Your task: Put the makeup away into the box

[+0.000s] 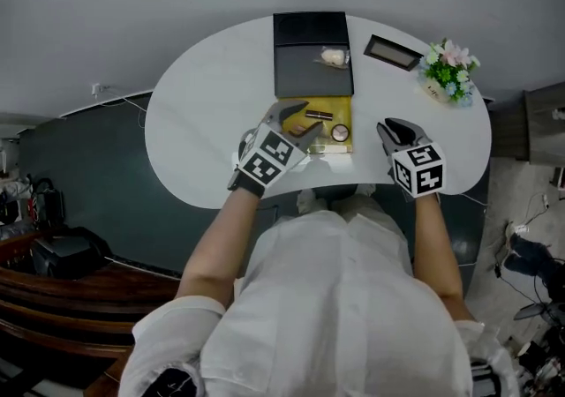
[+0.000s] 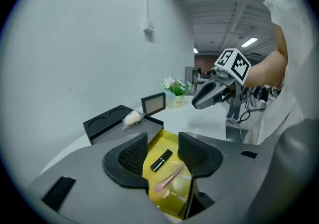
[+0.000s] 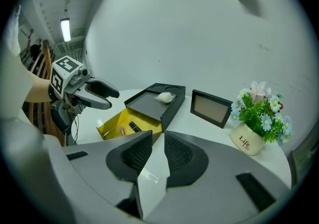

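Observation:
A box with a yellow lining [image 1: 342,109] lies open on the white table [image 1: 203,113]. In it are a black lipstick [image 2: 161,160], a pink brush [image 2: 172,176] and a small round compact [image 1: 340,131]. The box's black lid [image 1: 309,42] lies flat behind it, with a white puff [image 1: 333,56] on top. My left gripper [image 1: 296,118] hangs open a little above the box's left part. In the left gripper view its jaws [image 2: 162,144] frame the lipstick and brush without touching them. My right gripper [image 1: 394,130] is to the right of the box, its jaws [image 3: 158,142] a narrow gap apart with nothing between them.
A dark picture frame [image 1: 392,52] and a small pot of flowers [image 1: 450,71] stand at the back right of the table. A clear plastic strip [image 1: 323,149] lies by the box's front edge. The table's near edge runs just under both grippers.

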Available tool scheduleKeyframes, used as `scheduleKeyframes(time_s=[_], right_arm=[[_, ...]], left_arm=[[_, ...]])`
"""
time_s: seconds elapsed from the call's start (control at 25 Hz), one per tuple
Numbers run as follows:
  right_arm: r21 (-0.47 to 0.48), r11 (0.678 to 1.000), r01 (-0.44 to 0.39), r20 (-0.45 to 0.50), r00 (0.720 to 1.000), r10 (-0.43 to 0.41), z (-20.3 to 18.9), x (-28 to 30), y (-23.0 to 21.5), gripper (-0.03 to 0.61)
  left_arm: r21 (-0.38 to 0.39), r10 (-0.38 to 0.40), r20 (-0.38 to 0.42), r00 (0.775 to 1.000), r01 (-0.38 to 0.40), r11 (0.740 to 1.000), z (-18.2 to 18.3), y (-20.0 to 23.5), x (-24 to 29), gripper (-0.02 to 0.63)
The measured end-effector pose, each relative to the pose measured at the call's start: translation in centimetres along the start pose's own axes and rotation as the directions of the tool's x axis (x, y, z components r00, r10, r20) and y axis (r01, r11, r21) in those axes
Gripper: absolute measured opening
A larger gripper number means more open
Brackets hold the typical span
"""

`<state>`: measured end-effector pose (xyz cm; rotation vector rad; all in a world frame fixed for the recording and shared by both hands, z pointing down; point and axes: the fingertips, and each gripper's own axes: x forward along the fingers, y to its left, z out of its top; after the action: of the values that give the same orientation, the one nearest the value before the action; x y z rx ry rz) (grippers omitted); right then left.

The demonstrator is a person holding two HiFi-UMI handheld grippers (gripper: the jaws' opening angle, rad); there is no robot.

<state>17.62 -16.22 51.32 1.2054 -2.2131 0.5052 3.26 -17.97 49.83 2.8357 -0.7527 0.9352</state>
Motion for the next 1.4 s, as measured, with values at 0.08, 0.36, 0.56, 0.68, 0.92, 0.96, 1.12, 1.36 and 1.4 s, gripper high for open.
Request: scheduleKeyframes(time_s=[0.08,0.36,0.56,0.68,0.92,0.96,1.12,1.36,1.4], right_arm=[[0.015,1.000,0.006,0.034,0.999,-0.007,1.0,0.0,0.1,0.072],[0.182,0.983,0.009,0.199,0.979,-0.045,3.7,-1.0,0.7,0.061],[0.213,0.977,0.010,0.389,0.916,-0.095,6.5,-4.1,1.1,0.040],[0.177,0.983,0.048,0.459,0.880,-0.126,8.0,-6.4,1.4,0.025],[0.137,0.988,0.068,0.534,0.835,-0.131,10.2,-10.0,2.3,0.009],[0.130,0.989,0.072,0.539,0.832,-0.131,10.4,-10.4,2.5,0.009],[0.135,0.989,0.060,0.568,0.813,-0.127,11.3,-11.8,2.7,0.009],[0.125,0.991,0.054,0.570,0.813,-0.117,11.5,-12.1,3.1,0.009],[0.127,0.990,0.053,0.568,0.814,-0.116,11.4,-12.0,3.2,0.009]], left_arm=[[-0.065,0.050,0.054,0.997,-0.046,0.997,0.1,1.5,-2.6,0.201],[-0.319,0.322,0.205,0.924,-0.248,0.915,-1.0,6.9,-12.6,0.081],[-0.397,0.422,0.297,0.857,-0.291,0.871,-0.4,8.8,-17.8,0.029],[-0.393,0.452,0.338,0.826,-0.312,0.865,0.1,9.1,-20.1,0.029],[-0.410,0.502,0.384,0.775,-0.344,0.845,0.3,9.4,-23.6,0.029],[-0.412,0.507,0.387,0.770,-0.347,0.843,0.3,9.4,-24.0,0.029],[-0.415,0.516,0.402,0.756,-0.353,0.839,0.8,9.2,-25.1,0.029],[-0.411,0.498,0.399,0.770,-0.335,0.848,0.4,8.6,-24.9,0.029],[-0.411,0.494,0.397,0.773,-0.332,0.849,0.3,8.4,-24.8,0.029]])
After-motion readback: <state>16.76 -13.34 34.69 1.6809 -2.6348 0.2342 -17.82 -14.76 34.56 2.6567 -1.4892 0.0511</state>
